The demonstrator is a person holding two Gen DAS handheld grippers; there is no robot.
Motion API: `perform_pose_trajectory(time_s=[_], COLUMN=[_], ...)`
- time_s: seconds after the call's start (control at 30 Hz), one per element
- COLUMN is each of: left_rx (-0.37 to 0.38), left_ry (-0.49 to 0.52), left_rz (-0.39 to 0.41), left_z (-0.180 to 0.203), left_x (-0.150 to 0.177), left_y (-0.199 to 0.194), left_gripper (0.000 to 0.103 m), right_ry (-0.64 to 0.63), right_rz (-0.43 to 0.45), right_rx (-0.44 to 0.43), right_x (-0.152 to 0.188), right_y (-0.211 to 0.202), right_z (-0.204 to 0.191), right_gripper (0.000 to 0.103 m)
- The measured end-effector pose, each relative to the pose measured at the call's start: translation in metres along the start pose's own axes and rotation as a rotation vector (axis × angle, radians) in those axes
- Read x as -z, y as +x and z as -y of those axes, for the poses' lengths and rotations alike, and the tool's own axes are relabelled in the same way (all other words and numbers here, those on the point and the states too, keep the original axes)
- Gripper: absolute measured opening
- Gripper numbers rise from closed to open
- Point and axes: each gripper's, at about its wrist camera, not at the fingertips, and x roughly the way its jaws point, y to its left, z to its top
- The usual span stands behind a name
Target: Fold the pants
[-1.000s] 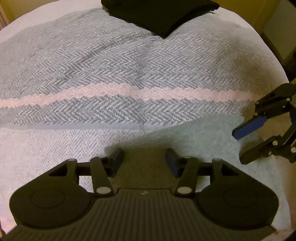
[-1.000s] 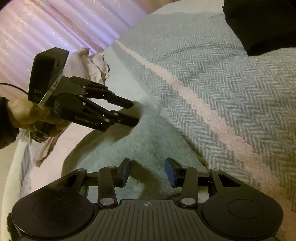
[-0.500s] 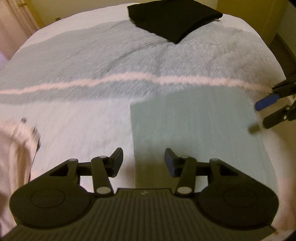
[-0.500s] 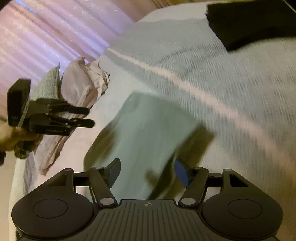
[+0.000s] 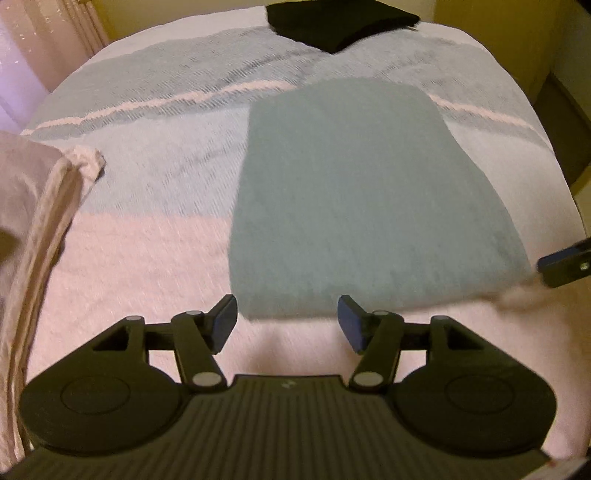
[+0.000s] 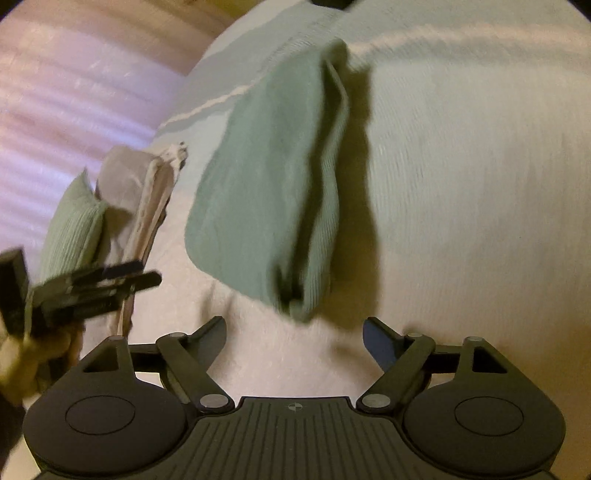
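A: The folded green pants [image 5: 354, 199] lay flat at twelve o'clock on the bed [image 5: 140, 266]; left gripper [image 5: 287, 325] spread wide, empty.

B: Right gripper [image 6: 294, 338] likewise (only its view caught the stacked side layers and a green pillow [image 6: 72, 229] at nine).

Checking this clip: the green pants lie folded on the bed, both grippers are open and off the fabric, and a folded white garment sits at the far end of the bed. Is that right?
Not quite. The garment at the far end of the bed is black, not white, as the left wrist view shows. The rest holds: the green pants lie folded, and the left gripper and right gripper are open and off the fabric.
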Motion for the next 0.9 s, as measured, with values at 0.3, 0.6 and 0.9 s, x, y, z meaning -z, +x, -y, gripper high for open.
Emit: perform_pose_trajectory(time_s=[0.3,0.6,0.9], left_rx=[-0.002,0.029,0.102], left_ry=[0.042,0.072,0.070], left_rz=[0.046,0.039,0.128], left_z=[0.013,0.023,0.039], left_x=[0.035,0.017,-0.027], left_y=[0.014,0.018,-0.006], left_gripper=[0.056,0.056,0.057], right_ry=[0.280,0.249,-0.009], right_rz=[0.234,0.147,0.050], right_rx=[-0.107,-0.106,-0.010], right_x=[0.014,-0.033,-0.172], right_y=[0.052,0.037,-0.047], right_z=[0.025,0.026,0.045], right_gripper=[0.077,0.024,0.023])
